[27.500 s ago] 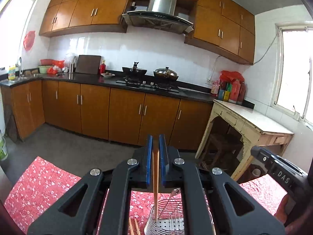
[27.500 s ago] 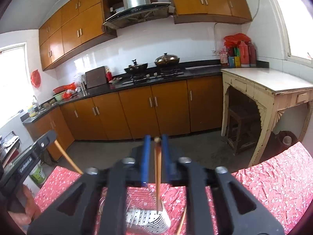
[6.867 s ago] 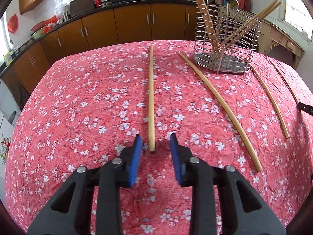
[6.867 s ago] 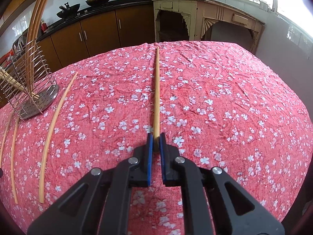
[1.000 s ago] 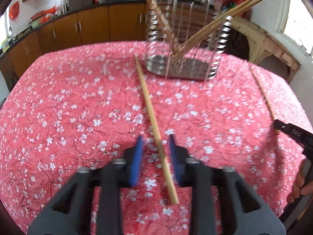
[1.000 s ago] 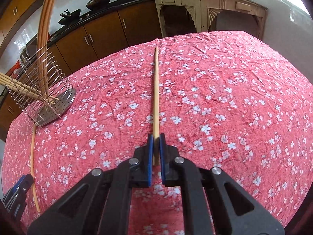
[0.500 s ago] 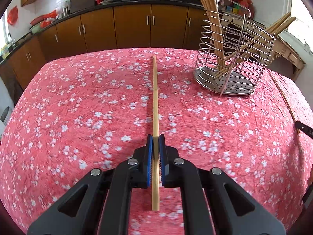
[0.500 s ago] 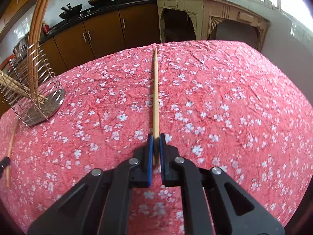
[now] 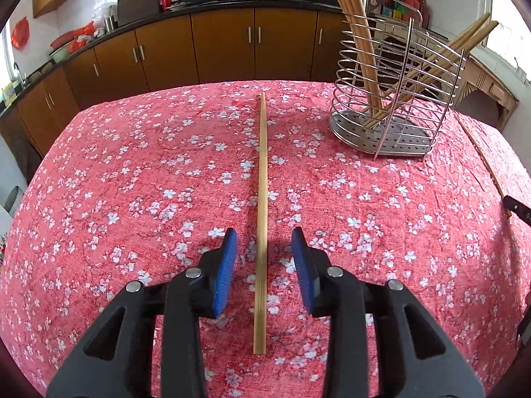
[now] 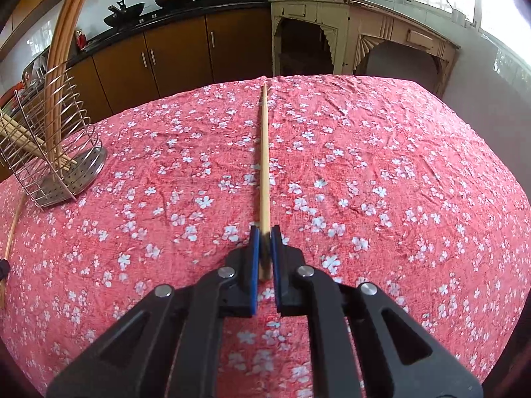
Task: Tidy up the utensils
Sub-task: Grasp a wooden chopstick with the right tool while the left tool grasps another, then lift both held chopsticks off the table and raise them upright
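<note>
A long wooden chopstick (image 9: 262, 199) lies on the red floral tablecloth (image 9: 132, 199). My left gripper (image 9: 265, 242) is open, its blue pads on either side of the chopstick's near part without touching it. My right gripper (image 10: 264, 232) is shut on the near end of another chopstick (image 10: 264, 152) that points away over the cloth. A wire utensil holder (image 9: 391, 99) with several chopsticks stands at the far right in the left wrist view and at the far left in the right wrist view (image 10: 49, 152).
Another chopstick (image 9: 481, 152) lies near the cloth's right edge, and one (image 10: 11, 229) lies at the left edge in the right wrist view. Brown kitchen cabinets (image 9: 225, 46) and a worn side table (image 10: 358, 33) stand beyond the table.
My left gripper has opened and let go of its chopstick, which now lies on the cloth between the pads. My right gripper stays shut on its chopstick.
</note>
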Demonstrator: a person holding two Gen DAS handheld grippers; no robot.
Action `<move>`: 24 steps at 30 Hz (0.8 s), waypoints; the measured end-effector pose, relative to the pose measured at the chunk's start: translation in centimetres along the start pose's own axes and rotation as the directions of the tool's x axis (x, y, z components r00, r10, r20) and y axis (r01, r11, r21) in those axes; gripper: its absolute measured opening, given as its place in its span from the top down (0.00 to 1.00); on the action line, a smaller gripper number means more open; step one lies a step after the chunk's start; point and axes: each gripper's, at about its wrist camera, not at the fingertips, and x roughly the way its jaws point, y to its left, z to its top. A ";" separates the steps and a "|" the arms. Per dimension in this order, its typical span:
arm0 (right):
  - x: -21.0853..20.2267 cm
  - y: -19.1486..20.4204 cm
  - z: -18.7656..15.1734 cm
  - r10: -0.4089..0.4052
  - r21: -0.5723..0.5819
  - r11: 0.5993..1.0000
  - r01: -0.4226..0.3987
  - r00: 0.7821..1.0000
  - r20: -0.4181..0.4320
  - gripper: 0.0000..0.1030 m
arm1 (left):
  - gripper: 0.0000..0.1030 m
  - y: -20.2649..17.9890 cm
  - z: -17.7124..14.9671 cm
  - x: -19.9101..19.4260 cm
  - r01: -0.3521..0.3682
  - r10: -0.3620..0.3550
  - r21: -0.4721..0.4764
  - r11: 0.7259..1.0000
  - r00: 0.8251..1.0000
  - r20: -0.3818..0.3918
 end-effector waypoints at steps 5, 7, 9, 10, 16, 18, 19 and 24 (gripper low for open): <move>0.0 -0.1 -0.1 -0.002 -0.001 1.000 0.002 1.000 0.000 0.91 | 0.49 0.9 0.1 0.2 0.019 -0.019 -0.022 1.000 1.000 0.004; 0.0 -0.1 -0.1 0.000 0.000 1.000 0.000 1.000 0.000 0.91 | 0.42 2.0 -0.2 -0.4 0.002 -0.001 -0.042 0.999 1.000 0.024; 0.0 -0.1 -0.1 -0.001 -0.001 1.000 0.001 1.000 0.000 0.91 | 0.41 2.4 -0.4 -1.2 0.009 -0.007 -0.041 0.999 0.999 0.052; 0.0 0.0 -0.1 -0.002 -0.002 1.000 0.002 1.000 0.000 0.91 | 0.41 2.3 -0.7 -1.4 0.007 -0.006 -0.030 1.000 0.999 0.045; 0.0 0.0 -0.2 -0.009 -0.007 1.000 0.009 1.000 0.001 0.91 | 0.41 2.2 -2.2 -1.8 0.032 -0.032 -0.006 0.999 0.999 0.007; 0.0 0.0 -0.2 -0.010 -0.009 1.000 0.010 1.000 0.001 0.91 | 0.42 2.2 -2.5 -1.8 0.038 -0.038 -0.006 0.999 0.999 -0.008; 0.0 0.0 -0.2 -0.013 -0.011 1.000 0.013 1.000 0.001 0.91 | 0.42 2.2 -2.7 -1.7 0.037 -0.037 -0.003 0.999 0.999 -0.016; -0.5 0.3 -0.9 -0.033 -0.035 0.999 0.033 0.999 0.002 0.90 | 0.53 1.1 -3.5 -2.4 0.035 -0.035 0.014 0.999 0.999 -0.021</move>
